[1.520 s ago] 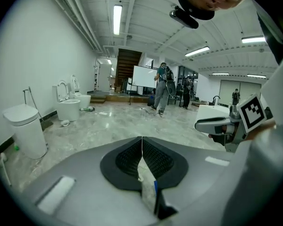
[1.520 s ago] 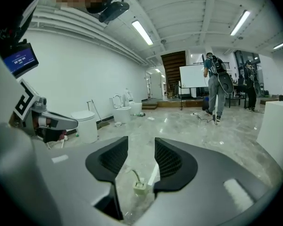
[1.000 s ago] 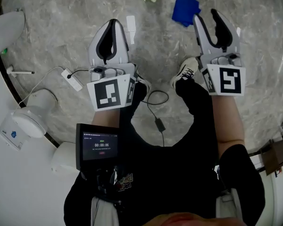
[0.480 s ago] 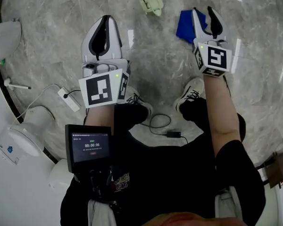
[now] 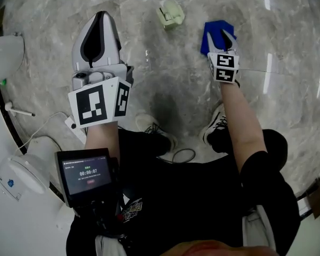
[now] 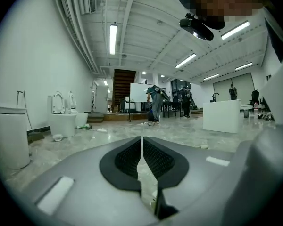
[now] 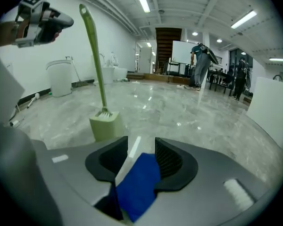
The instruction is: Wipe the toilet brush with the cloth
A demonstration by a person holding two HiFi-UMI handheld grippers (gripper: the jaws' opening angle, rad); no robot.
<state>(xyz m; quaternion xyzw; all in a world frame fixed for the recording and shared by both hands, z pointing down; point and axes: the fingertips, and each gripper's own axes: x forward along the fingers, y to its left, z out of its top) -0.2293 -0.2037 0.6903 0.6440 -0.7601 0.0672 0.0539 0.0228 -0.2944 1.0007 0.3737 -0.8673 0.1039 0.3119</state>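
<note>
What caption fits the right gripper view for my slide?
Right gripper, fingers open around the blue cloth on the floor; toilet brush standing in its holder ahead.

Blue cloth (image 7: 134, 185) lies between the parted jaws, toilet brush (image 7: 95, 65) upright beyond.

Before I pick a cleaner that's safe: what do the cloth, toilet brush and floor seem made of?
Cloth: soft matte blue fabric; it crumples.
Toilet brush: probably plastic, smooth pale-green handle.
Floor: polished stone or tile; grey veining, lamp reflections.
</note>
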